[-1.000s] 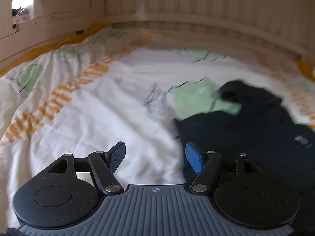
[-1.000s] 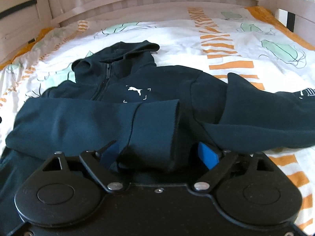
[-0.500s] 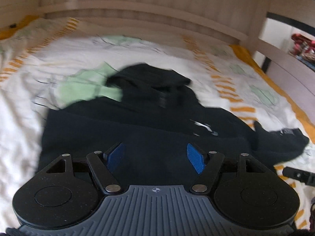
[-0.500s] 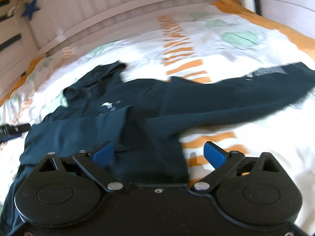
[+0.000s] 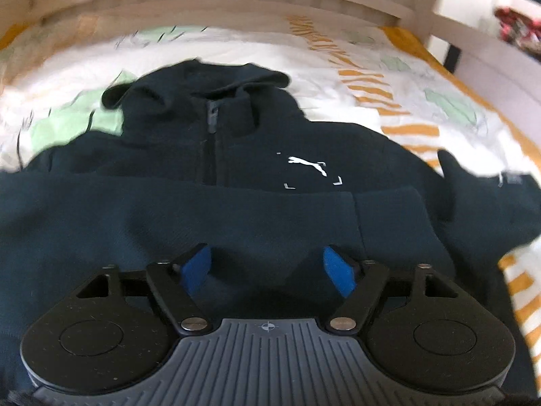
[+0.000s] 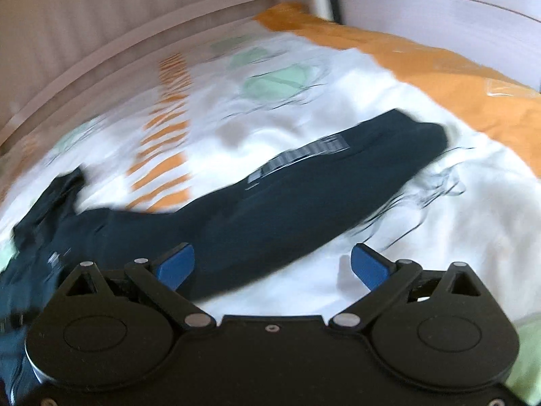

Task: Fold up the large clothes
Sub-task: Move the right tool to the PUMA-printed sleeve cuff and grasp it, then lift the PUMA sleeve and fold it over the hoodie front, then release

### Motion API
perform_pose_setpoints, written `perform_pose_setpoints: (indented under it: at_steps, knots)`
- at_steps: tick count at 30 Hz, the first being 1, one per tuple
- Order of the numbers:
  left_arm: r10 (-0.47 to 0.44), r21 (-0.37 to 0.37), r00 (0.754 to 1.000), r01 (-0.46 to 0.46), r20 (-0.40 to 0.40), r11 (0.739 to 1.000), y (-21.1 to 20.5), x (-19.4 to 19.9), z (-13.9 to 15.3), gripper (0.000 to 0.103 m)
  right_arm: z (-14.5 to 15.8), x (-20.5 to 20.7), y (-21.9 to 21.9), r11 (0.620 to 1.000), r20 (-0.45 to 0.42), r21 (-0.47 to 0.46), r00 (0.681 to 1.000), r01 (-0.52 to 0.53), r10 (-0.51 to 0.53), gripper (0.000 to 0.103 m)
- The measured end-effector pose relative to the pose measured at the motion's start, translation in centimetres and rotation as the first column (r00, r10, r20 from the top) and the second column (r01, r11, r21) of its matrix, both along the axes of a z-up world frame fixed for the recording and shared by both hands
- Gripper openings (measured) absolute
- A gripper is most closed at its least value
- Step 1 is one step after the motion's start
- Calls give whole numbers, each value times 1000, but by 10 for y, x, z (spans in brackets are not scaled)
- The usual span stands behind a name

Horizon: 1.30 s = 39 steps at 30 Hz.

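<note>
One sleeve (image 5: 209, 223) is lying folded across the dark hoodie (image 5: 236, 142); the other sleeve (image 6: 304, 196) is lying outstretched, awaiting folding; the left gripper (image 5: 268, 267), jaws just widened, and the right gripper (image 6: 272, 265) are gaping empty

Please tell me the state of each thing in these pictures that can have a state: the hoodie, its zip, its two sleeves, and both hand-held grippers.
Hoodie: lying front up on the bed cover, not yet folded into a bundle.
Zip: closed.
One sleeve: folded across the chest.
Other sleeve: stretched out sideways on the cover.
Left hand-held gripper: open, has just been opening, holds nothing.
Right hand-held gripper: open, has just been opening, holds nothing.
</note>
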<state>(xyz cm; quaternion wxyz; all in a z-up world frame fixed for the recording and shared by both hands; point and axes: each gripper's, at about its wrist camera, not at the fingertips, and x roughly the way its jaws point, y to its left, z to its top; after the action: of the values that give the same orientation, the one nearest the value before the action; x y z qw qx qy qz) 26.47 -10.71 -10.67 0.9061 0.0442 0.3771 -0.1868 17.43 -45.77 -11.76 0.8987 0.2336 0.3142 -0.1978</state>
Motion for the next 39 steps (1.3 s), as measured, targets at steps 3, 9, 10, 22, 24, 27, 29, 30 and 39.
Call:
perform_pose_setpoints:
  at_steps: [3, 9, 10, 22, 24, 27, 29, 30, 39]
  knots:
    - [-21, 75, 998, 16, 63, 997, -11, -11, -7, 84, -9, 10, -29, 998, -3, 15, 998, 58, -58, 100]
    - [-13, 62, 995, 7, 100, 998, -9, -18, -12, 86, -32, 20, -75, 988, 12, 82, 991, 130, -132, 100]
    - [-14, 58, 995, 8, 100, 998, -8, -19, -12, 86, -35, 22, -79, 987, 15, 90, 991, 134, -136, 103]
    - [-16, 62, 992, 9, 124, 998, -10, -20, -14, 86, -48, 36, -88, 990, 48, 36, 989, 136, -138, 103]
    - [-15, 65, 991, 7, 130, 998, -11, -20, -14, 87, -48, 33, -93, 987, 74, 70, 986, 142, -147, 103]
    - [-14, 71, 990, 4, 139, 997, -12, -20, -15, 88, -48, 29, -99, 981, 108, 117, 980, 157, -170, 102]
    - [-13, 71, 990, 3, 141, 997, -12, -20, -16, 88, -48, 29, -100, 979, 112, 118, 977, 168, -182, 94]
    - [-13, 70, 990, 3, 142, 998, -12, -20, -16, 88, -47, 29, -100, 978, 107, 111, 976, 176, -188, 87]
    - [-13, 68, 990, 3, 143, 998, -12, -20, -16, 88, -47, 20, -109, 968, 155, 165, 965, 187, -212, 30]
